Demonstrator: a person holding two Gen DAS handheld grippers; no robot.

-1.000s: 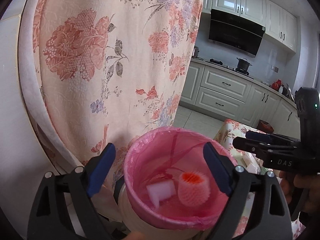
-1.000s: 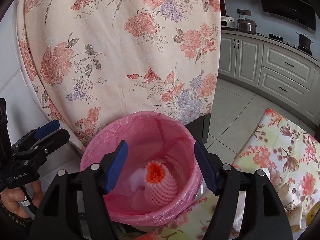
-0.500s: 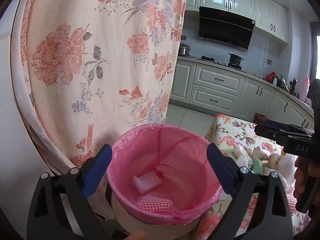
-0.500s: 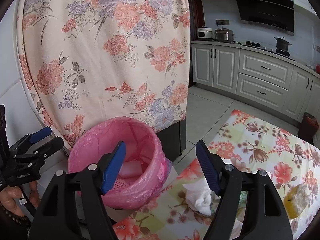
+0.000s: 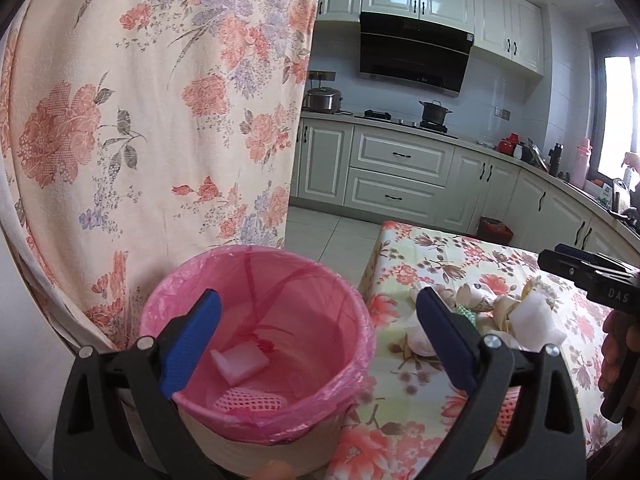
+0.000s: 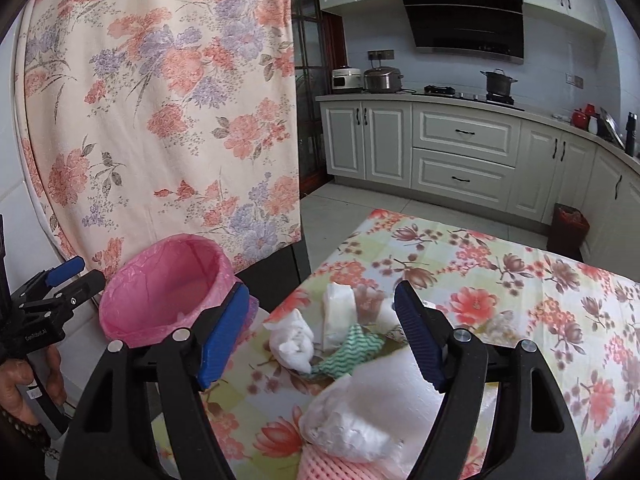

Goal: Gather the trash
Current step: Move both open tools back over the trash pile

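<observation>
A bin with a pink liner (image 5: 352,320) stands beside the table, and a white foam block (image 5: 240,362) and a pink foam net (image 5: 252,400) lie in its bottom. My left gripper (image 5: 318,296) hovers over the bin's right half, its jaws opening with nothing between them. My right gripper (image 6: 320,292) is over the trash on the floral table (image 6: 520,280), jaws opening and empty. Below it lie a crumpled tissue (image 6: 292,340), a white foam piece (image 6: 338,312), a green zigzag cloth (image 6: 354,348) and a big white foam wad (image 6: 380,400). The bin (image 6: 160,280) sits to the left.
A floral cloth (image 5: 140,120) hangs right behind the bin. Beyond the table are tiled floor, pale kitchen cabinets (image 6: 460,152) and a small dark bin with red contents (image 6: 570,228). A hand holds the left gripper (image 6: 60,284) at the far left of the right wrist view.
Both views swung right from the bin towards the table. The foam net that stood upright in the bin now lies flat. The right gripper left the bin and hangs over the trash pile.
</observation>
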